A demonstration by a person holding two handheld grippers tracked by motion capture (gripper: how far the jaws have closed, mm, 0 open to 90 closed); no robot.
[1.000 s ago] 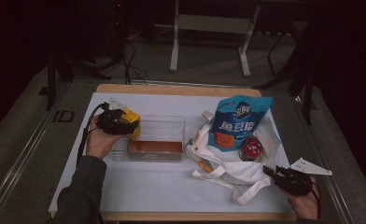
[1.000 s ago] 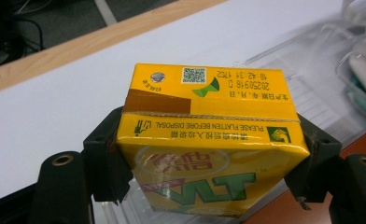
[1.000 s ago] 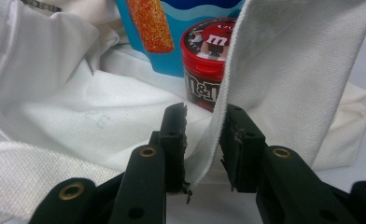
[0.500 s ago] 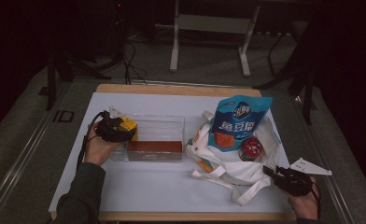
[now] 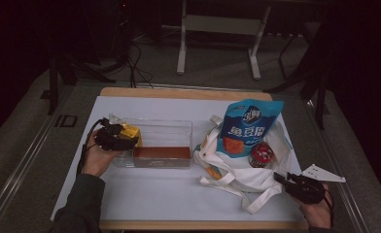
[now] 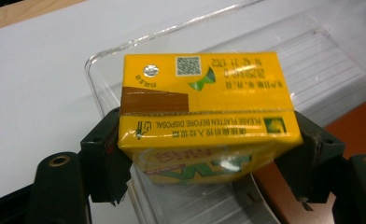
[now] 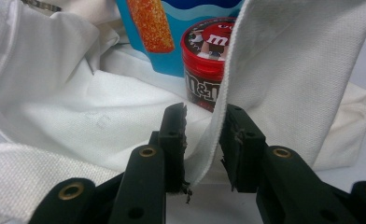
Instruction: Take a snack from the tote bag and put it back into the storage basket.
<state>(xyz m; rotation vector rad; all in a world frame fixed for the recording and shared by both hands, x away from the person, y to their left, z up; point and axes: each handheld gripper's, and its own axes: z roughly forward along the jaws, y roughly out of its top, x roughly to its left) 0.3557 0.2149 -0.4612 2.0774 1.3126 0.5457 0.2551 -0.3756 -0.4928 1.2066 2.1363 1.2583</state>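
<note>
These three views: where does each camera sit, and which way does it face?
High view: above the person's side, looking forward and down on the table; forearms and both grippers show.
Left gripper view: rides the left gripper, facing a yellow carton over a clear bin; jaws show.
Right gripper view: rides the right gripper, facing a white bag; jaws show.
Shared: high and left views both show the carton.

The right gripper (image 7: pixel 203 135) had the white bag's edge (image 7: pixel 218 116) between its jaws; a red candy tub (image 7: pixel 204 60) stood beyond.
</note>
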